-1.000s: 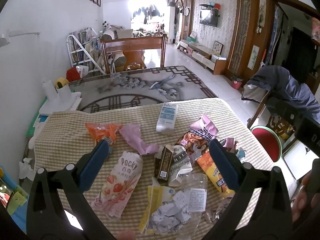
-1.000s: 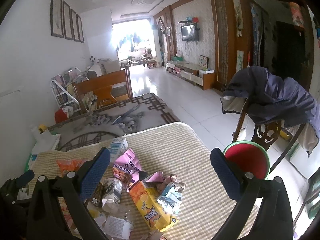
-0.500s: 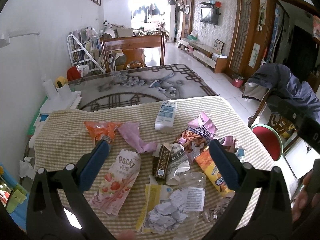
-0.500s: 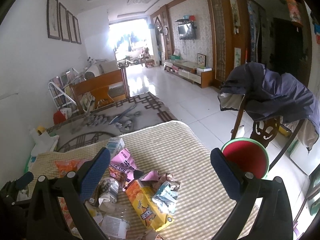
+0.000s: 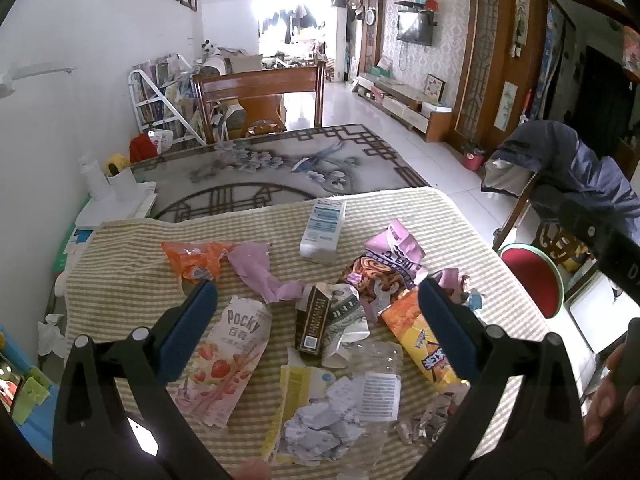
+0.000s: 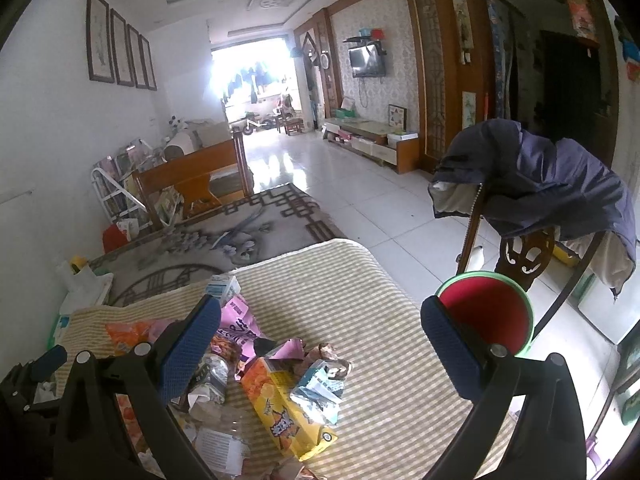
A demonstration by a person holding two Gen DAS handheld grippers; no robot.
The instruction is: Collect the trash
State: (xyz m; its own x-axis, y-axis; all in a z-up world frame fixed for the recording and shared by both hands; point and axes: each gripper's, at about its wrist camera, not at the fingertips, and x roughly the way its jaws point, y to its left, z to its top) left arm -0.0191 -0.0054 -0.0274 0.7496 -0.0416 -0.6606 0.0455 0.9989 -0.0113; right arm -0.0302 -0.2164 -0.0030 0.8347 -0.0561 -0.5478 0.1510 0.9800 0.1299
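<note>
Trash lies scattered on a striped cloth (image 5: 400,208) over the table. A pink Pocky wrapper (image 5: 224,356), a brown carton (image 5: 312,320), an orange snack box (image 5: 424,344), crumpled paper (image 5: 324,424), a white-blue milk carton (image 5: 324,228), an orange wrapper (image 5: 196,260) and a purple wrapper (image 5: 396,252) show in the left wrist view. My left gripper (image 5: 316,316) hangs open above the pile, holding nothing. My right gripper (image 6: 320,332) is open and empty, above the orange snack box (image 6: 284,404) and a crumpled blue wrapper (image 6: 320,388).
A red bin with a green rim (image 6: 492,312) stands on the floor right of the table, beside a chair draped with a dark jacket (image 6: 540,176). A wooden chair (image 5: 260,96) stands at the table's far end. White items (image 5: 108,192) sit at the left edge.
Both grippers have shifted slightly; the trash pile sits a little lower and nearer in the right wrist view. Nothing was taken hold of.
</note>
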